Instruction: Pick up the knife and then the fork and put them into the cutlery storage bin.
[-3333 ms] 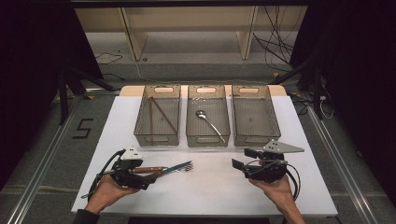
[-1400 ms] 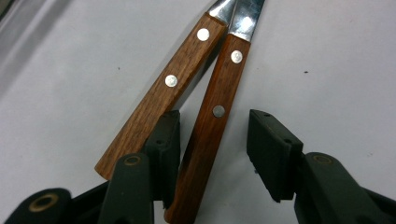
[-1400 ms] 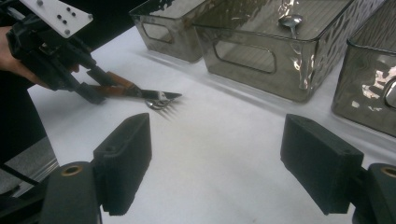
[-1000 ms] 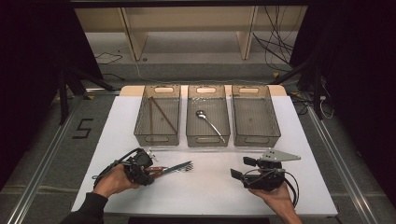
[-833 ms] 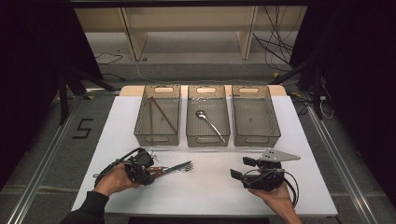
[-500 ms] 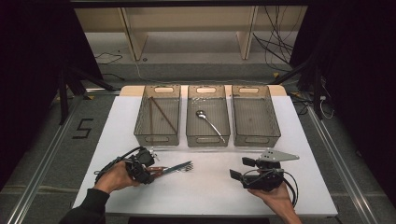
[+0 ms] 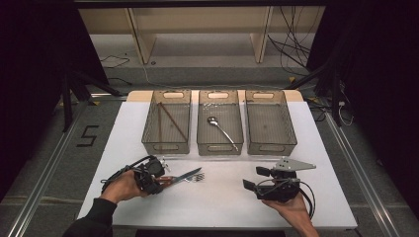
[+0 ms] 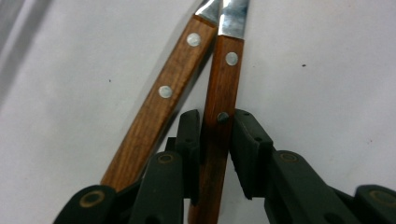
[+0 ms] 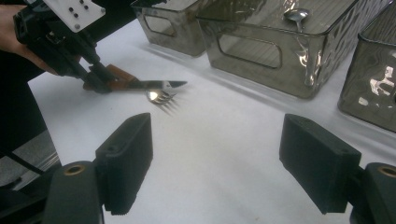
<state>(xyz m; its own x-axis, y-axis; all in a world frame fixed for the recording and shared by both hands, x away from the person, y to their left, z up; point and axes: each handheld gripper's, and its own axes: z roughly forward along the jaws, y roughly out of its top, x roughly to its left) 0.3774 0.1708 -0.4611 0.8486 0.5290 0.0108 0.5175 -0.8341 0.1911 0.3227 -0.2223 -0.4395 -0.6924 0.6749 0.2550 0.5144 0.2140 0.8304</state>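
Since earlier, the left gripper (image 7: pixel 157 178) has slid onto the handles beside the fork (image 7: pixel 197 177), fingers clamping one wooden handle (image 8: pixel 215 140). Right gripper (image 7: pixel 253 178) waits wide open; the knife (image 7: pixel 185 176) and fork remain unsorted, the spoon (image 7: pixel 221 130) binned.

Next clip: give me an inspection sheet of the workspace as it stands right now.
Surface: white table, bare between the hands.
Job's things: knife and fork with wooden handles lie side by side at front left.
Clutter: three clear bins in a row; left bin holds chopsticks, middle bin a spoon, right bin looks empty.
Grippers: left tongs closed around one wooden handle; right tongs open, holding nothing.
Cables: black cable loops off the right tongs.
Surroundings: wooden shelf, floor cables, a "5" marked on the floor.
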